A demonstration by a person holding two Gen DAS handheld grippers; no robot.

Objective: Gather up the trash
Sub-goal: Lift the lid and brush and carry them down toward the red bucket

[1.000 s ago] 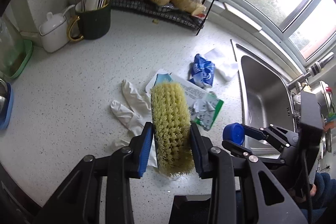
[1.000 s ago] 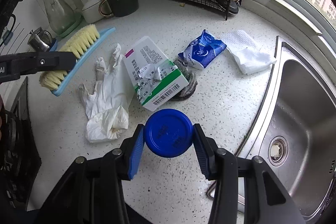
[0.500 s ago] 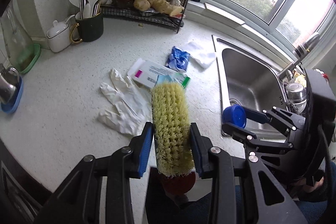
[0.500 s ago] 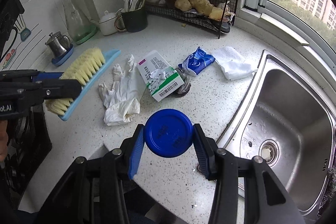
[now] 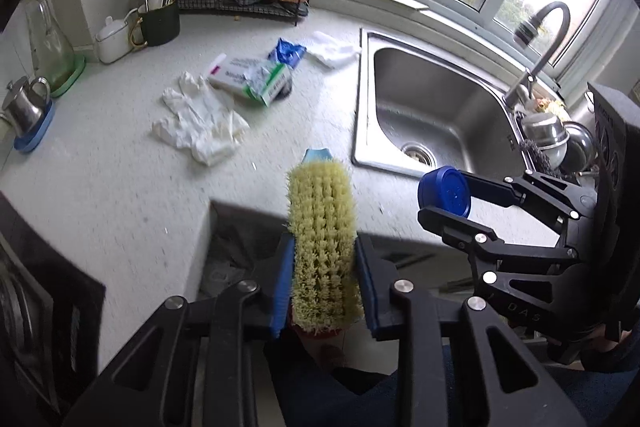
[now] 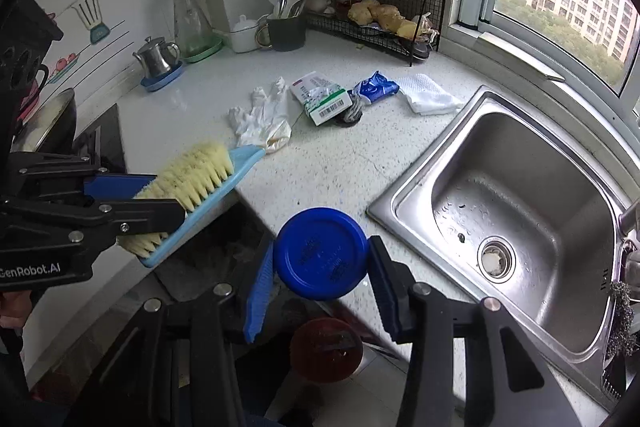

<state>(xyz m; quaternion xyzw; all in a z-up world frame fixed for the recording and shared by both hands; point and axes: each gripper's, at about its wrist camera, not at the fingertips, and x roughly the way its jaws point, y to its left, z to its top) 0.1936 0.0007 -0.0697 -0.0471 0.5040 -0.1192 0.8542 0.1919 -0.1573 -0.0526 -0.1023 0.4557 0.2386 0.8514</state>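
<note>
My left gripper [image 5: 322, 291] is shut on a scrub brush [image 5: 321, 243] with yellow bristles and a light blue back; it also shows in the right wrist view [image 6: 188, 195]. My right gripper [image 6: 320, 271] is shut on a blue round lid [image 6: 320, 253], which the left wrist view also shows [image 5: 445, 191]. Both are held off the counter's front edge, above a dark lined bin [image 5: 244, 247]. On the counter lie white gloves [image 6: 262, 117], a green and white carton [image 6: 323, 99], a blue wrapper [image 6: 374, 87] and a white cloth [image 6: 428, 94].
A steel sink [image 6: 516, 211] lies to the right. A black wire rack [image 6: 372, 15], a dark utensil mug [image 6: 285, 31], a white pot [image 6: 243, 34], a glass carafe [image 6: 190, 15] and a steel pitcher [image 6: 157, 57] line the back. A red round object [image 6: 326, 349] sits on the floor.
Both grippers have pulled back and up from the counter, still holding the brush and the lid. They now hang past the front edge, over the bin.
</note>
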